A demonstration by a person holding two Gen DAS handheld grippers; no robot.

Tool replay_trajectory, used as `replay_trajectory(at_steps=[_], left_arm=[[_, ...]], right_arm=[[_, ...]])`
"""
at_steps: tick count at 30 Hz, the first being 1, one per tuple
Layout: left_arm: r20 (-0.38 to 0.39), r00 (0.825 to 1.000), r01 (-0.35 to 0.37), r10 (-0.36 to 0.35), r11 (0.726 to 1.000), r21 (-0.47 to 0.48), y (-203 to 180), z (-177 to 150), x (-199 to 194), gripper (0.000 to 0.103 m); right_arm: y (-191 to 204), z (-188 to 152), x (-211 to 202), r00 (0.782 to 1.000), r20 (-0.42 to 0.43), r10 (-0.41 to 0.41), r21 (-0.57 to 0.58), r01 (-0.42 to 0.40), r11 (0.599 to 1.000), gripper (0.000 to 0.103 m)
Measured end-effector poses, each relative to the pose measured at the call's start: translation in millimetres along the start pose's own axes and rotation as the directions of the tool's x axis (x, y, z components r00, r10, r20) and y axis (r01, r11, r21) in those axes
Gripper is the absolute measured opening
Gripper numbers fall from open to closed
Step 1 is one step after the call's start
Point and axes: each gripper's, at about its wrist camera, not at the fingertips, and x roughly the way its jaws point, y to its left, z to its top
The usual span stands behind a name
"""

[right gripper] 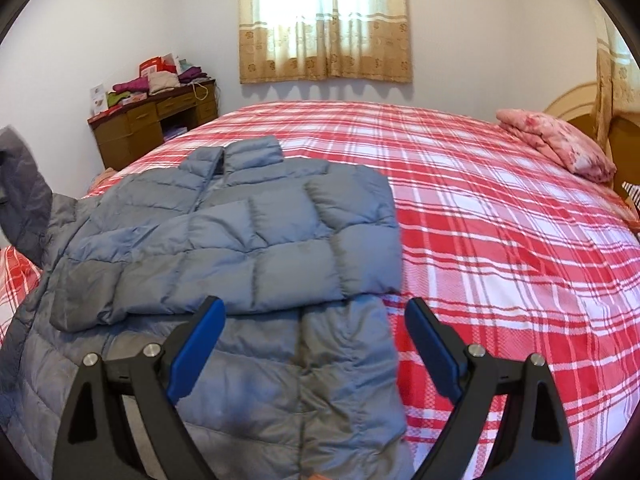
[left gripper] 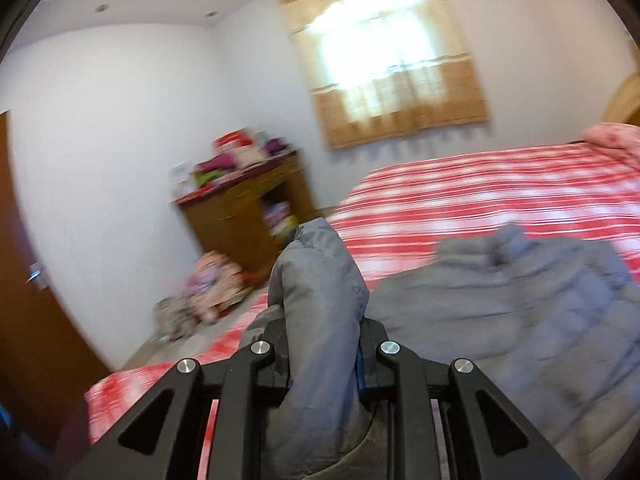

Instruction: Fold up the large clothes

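Grey puffy cloth fills the middle of the left wrist view. One sleeve point(left gripper: 316, 304) of the jacket point(left gripper: 520, 304) is pinched tight between the jaws of the left gripper point(left gripper: 322, 364) and is held up, standing toward 12 o'clock. The rest of the jacket is seen at 3 o'clock, lying on the bed point(left gripper: 480, 192) with its red and white checks. A brown desk point(left gripper: 244, 216) piled with things is seen at 10 o'clock, by the white wall. The picture is blurred.

From the right wrist, the jacket point(right gripper: 240, 240) is seen spread on the bed point(right gripper: 500, 240), from the middle out to 9 o'clock. One sleeve is folded across its front. The right gripper point(right gripper: 314, 336) is held wide open just above the jacket's lower part, and nothing is gripped. A pink pillow point(right gripper: 560, 144) lies at 2 o'clock. The desk point(right gripper: 152, 124) stands at 10 o'clock.
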Motion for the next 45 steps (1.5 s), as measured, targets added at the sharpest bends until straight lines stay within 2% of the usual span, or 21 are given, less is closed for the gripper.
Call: replay_trajectory(at_steps=[2, 5, 7, 9, 11, 14, 17, 20, 22, 25, 26, 28, 29, 30, 32, 33, 35, 37, 40, 42, 45], left_arm=[[0.002, 0.995, 0.102, -0.102, 0.995, 0.021, -40.6, 2.8, 1.6, 0.021], [-0.014, 0.98, 0.199, -0.199, 0.978, 0.067, -98.8, 2.9, 0.6, 0.026], [-0.038, 0.968, 0.251, -0.249, 0.964, 0.089, -129.3, 2.5, 0.5, 0.046], [-0.015, 0.971, 0.241, -0.24, 0.965, 0.103, -143.3, 4.2, -6.0, 0.087], [0.07, 0.978, 0.189, -0.199, 0.974, 0.121, -146.1, 5.7, -22.5, 0.094], [0.123, 0.969, 0.198, -0.214, 0.972, 0.13, -137.3, 6.8, -37.2, 0.096], [0.114, 0.978, 0.164, -0.177, 0.98, 0.112, -113.1, 0.9, -29.3, 0.097], [0.047, 0.993, 0.108, -0.111, 0.992, 0.07, -81.1, -14.4, -0.4, 0.097], [-0.039, 0.996, 0.079, -0.078, 0.997, 0.01, -54.2, -30.6, 25.5, 0.097], [-0.129, 0.99, 0.041, -0.049, 0.997, -0.069, -26.8, -56.1, 50.9, 0.097], [-0.157, 0.987, 0.026, -0.04, 0.996, -0.089, -20.0, -64.3, 58.3, 0.097], [-0.204, 0.978, 0.003, -0.028, 0.993, -0.118, -8.1, -81.1, 70.6, 0.097], [-0.224, 0.975, -0.015, -0.013, 0.992, -0.124, -7.5, -88.0, 77.0, 0.097], [-0.244, 0.97, -0.029, -0.003, 0.991, -0.128, -5.0, -96.2, 82.4, 0.097], [-0.267, 0.964, -0.044, 0.006, 0.99, -0.135, -0.5, -106.3, 90.2, 0.097], [-0.283, 0.959, -0.06, 0.02, 0.989, -0.134, 2.1, -111.8, 95.6, 0.097], [-0.315, 0.949, -0.08, 0.036, 0.988, -0.131, 6.0, -122.0, 103.9, 0.097], [-0.338, 0.941, -0.081, 0.028, 0.986, -0.144, 13.2, -130.6, 107.7, 0.097], [-0.367, 0.93, -0.081, 0.019, 0.985, -0.155, 15.1, -139.8, 112.1, 0.097], [-0.368, 0.93, -0.078, 0.015, 0.985, -0.157, 14.6, -140.8, 112.0, 0.097], [-0.367, 0.93, -0.067, 0.011, 0.988, -0.14, 12.0, -138.3, 110.4, 0.097]], right_arm=[[-3.6, -2.5, 1.3, 1.0, -0.002, -0.003, 0.001, 0.003, 1.0, 0.093], [-11.2, -5.6, 4.5, 1.0, -0.017, -0.003, 0.013, 0.003, 1.0, 0.093], [-14.4, -6.9, 7.6, 0.999, -0.036, 0.0, 0.018, 0.001, 1.0, 0.093], [-16.9, -7.6, 9.9, 0.998, -0.058, 0.006, 0.016, -0.005, 1.0, 0.093], [-18.4, -8.1, 10.4, 0.998, -0.068, 0.009, 0.007, -0.008, 1.0, 0.095], [-20.3, -7.0, 11.5, 0.996, -0.085, 0.012, -0.002, -0.013, 1.0, 0.096], [-16.8, 0.9, 8.3, 0.995, -0.102, 0.019, -0.018, -0.021, 1.0, 0.096], [-7.5, 15.7, 3.2, 0.993, -0.098, 0.061, -0.022, -0.063, 0.998, 0.096], [1.8, 24.6, 4.3, 0.992, -0.103, 0.079, -0.019, -0.081, 0.996, 0.096], [22.0, 36.3, 17.4, 0.977, -0.143, 0.158, 0.0, -0.16, 0.987, 0.096], [31.2, 39.2, 26.2, 0.964, -0.167, 0.207, 0.02, -0.207, 0.978, 0.096], [43.2, 40.6, 40.7, 0.947, -0.197, 0.254, 0.047, -0.249, 0.967, 0.094], [49.1, 40.4, 50.2, 0.938, -0.217, 0.271, 0.064, -0.263, 0.963, 0.091], [52.7, 39.6, 57.3, 0.93, -0.234, 0.285, 0.08, -0.273, 0.959, 0.077], [56.8, 37.8, 70.4, 0.905, -0.266, 0.331, 0.12, -0.309, 0.943, 0.031], [57.8, 37.0, 73.7, 0.905, -0.269, 0.331, 0.13, -0.306, 0.943, 0.027], [57.3, 38.5, 68.4, 0.928, -0.238, 0.286, 0.098, -0.27, 0.958, 0.014], [54.9, 39.7, 59.7, 0.946, -0.208, 0.249, 0.074, -0.238, 0.968, 0.012], [47.6, 40.1, 50.0, 0.974, -0.173, 0.147, 0.026, -0.145, 0.989, 0.011], [40.5, 37.2, 53.4, 0.977, -0.183, 0.107, 0.019, -0.105, 0.994, 0.011], [37.6, 28.1, 63.4, 0.971, -0.22, 0.094, -0.006, -0.098, 0.995, 0.011]])
